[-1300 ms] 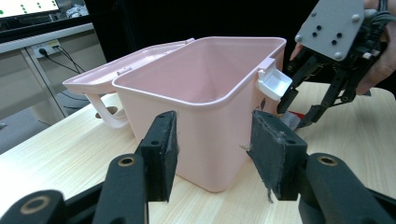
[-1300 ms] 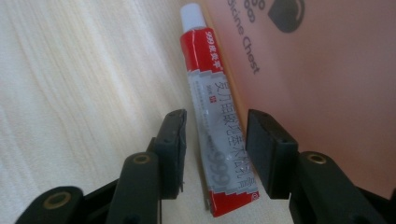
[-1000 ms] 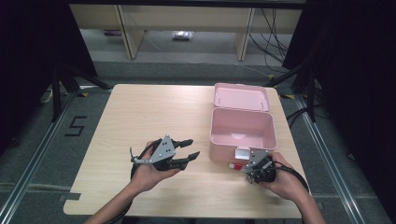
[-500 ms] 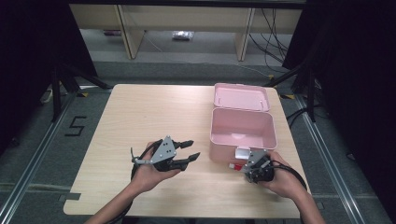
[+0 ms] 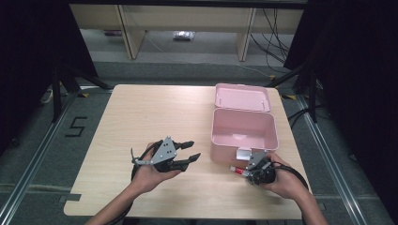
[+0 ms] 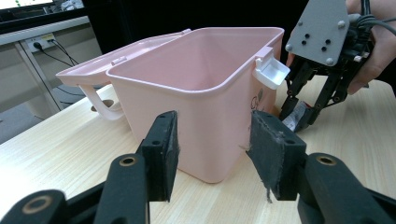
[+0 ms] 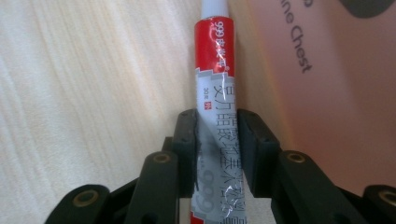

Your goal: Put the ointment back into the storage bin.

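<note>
At five o'clock on the wooden bench [image 5: 141, 117], just beside the open pink plastic box [image 5: 241, 129], lies the red-and-white ointment tube [image 7: 215, 84]. Right tool [image 7: 217, 140] has just been closing, pads clasping its crimped flat tail (light, soft, dentable). Left tool [image 6: 212, 149] released.

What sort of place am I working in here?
Probably a lab recording bay: a light wooden table inside black curtains, loose cables on grey floor, and a taped number five beside the table.

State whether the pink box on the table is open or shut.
Open: the pink box has its lid swung back, showing an empty inside.
</note>
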Tool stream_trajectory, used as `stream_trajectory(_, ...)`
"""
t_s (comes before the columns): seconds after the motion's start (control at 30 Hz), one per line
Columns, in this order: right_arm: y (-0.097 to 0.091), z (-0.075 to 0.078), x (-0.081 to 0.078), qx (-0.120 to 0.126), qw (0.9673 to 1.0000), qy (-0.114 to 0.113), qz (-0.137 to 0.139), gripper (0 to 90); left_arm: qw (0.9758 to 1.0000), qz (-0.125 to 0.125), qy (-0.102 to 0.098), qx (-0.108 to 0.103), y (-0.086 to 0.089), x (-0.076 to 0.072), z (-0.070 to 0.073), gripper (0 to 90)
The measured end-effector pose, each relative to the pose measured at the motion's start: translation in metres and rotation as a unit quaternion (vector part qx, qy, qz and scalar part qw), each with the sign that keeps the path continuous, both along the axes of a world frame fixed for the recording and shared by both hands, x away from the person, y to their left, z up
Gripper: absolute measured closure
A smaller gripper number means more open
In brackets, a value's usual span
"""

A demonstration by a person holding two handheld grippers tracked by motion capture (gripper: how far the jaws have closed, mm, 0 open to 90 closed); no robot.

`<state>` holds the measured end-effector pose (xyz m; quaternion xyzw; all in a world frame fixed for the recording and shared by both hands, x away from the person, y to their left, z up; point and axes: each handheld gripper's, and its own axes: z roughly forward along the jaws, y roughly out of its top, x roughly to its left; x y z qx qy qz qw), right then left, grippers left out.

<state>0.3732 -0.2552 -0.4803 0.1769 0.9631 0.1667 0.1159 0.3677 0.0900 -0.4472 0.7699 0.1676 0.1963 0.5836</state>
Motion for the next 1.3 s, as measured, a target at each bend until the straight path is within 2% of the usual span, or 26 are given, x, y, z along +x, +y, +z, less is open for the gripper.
stream_trajectory(0.13, -0.001, 0.001, -0.002, 0.002, 0.9998, 0.014, -0.014, 70.7, 1.0, 0.0, 0.0, 0.001, 0.0, 0.0, 0.0, 52.0)
stream_trajectory(0.23, 0.0, 0.001, -0.003, -0.004, 0.9998, 0.019, -0.008, 70.7, 1.0, 0.001, -0.001, 0.0, 0.001, 0.0, 0.0, 52.0)
stream_trajectory(0.27, 0.0, 0.001, -0.002, -0.006, 0.9998, 0.017, 0.004, 70.7, 1.0, 0.001, 0.0, 0.0, 0.001, 0.0, 0.0, 52.0)
stream_trajectory(0.3, 0.001, 0.002, -0.005, -0.009, 0.9996, 0.025, -0.01, 70.7, 1.0, 0.001, -0.001, 0.001, 0.001, 0.0, 0.001, 52.0)
stream_trajectory(0.4, 0.001, 0.002, -0.005, -0.009, 0.9996, 0.028, -0.006, 70.7, 1.0, 0.001, -0.002, 0.001, 0.001, 0.0, 0.0, 52.0)
stream_trajectory(0.43, 0.001, 0.002, -0.002, -0.01, 0.9996, 0.025, 0.007, 70.2, 1.0, 0.001, -0.002, 0.001, 0.0, 0.0, 0.0, 52.0)
stream_trajectory(0.5, 0.002, 0.002, -0.003, -0.012, 0.9996, 0.027, 0.005, 69.3, 1.0, 0.0, -0.001, 0.002, 0.0, -0.001, -0.001, 52.0)
stream_trajectory(0.57, 0.002, 0.002, -0.003, -0.009, 0.9996, 0.028, -0.004, 64.8, 1.0, 0.0, 0.0, 0.004, 0.0, -0.001, -0.001, 52.0)
stream_trajectory(0.63, 0.003, 0.001, -0.001, -0.004, 0.9996, 0.026, 0.003, 64.1, 1.0, 0.0, 0.0, 0.004, 0.0, -0.001, -0.001, 52.0)
stream_trajectory(0.67, 0.003, 0.001, -0.002, -0.002, 0.9996, 0.028, -0.007, 63.8, 1.0, 0.0, 0.0, 0.003, 0.0, -0.001, -0.001, 52.0)
stream_trajectory(0.7, 0.004, 0.001, 0.001, 0.001, 0.9997, 0.026, 0.003, 64.1, 1.0, 0.0, 0.0, 0.003, 0.0, -0.001, -0.001, 52.0)
stream_trajectory(0.9, 0.006, 0.001, 0.003, 0.002, 0.9994, 0.035, 0.0, 68.2, 1.0, 0.0, -0.001, 0.003, 0.001, -0.001, -0.001, 52.1)
stream_trajectory(0.93, 0.007, 0.001, 0.002, 0.002, 0.999, 0.041, -0.015, 68.7, 1.0, 0.0, -0.001, 0.003, 0.001, -0.001, -0.001, 52.2)
stream_trajectory(0.97, 0.007, 0.001, 0.004, 0.004, 0.9993, 0.038, -0.001, 69.2, 1.0, 0.001, -0.001, 0.003, 0.001, -0.001, -0.001, 52.2)
stream_trajectory(1.0, 0.008, 0.001, 0.003, 0.003, 0.999, 0.043, -0.014, 70.2, 1.0, 0.001, -0.001, 0.004, 0.001, -0.001, -0.001, 52.2)
stream_trajectory(1.17, 0.01, 0.002, 0.003, -0.001, 0.9984, 0.052, -0.023, 71.5, 1.0, -0.001, -0.001, 0.004, 0.001, -0.001, -0.002, 52.4)
stream_trajectory(1.23, 0.01, 0.002, 0.004, -0.002, 0.9987, 0.049, -0.014, 71.8, 1.0, -0.001, -0.001, 0.005, 0.001, -0.001, -0.002, 52.4)
stream_trajectory(1.3, 0.01, 0.002, 0.003, 0.0, 0.9985, 0.049, -0.025, 71.9, 1.0, -0.001, -0.001, 0.006, 0.001, -0.001, -0.002, 52.4)
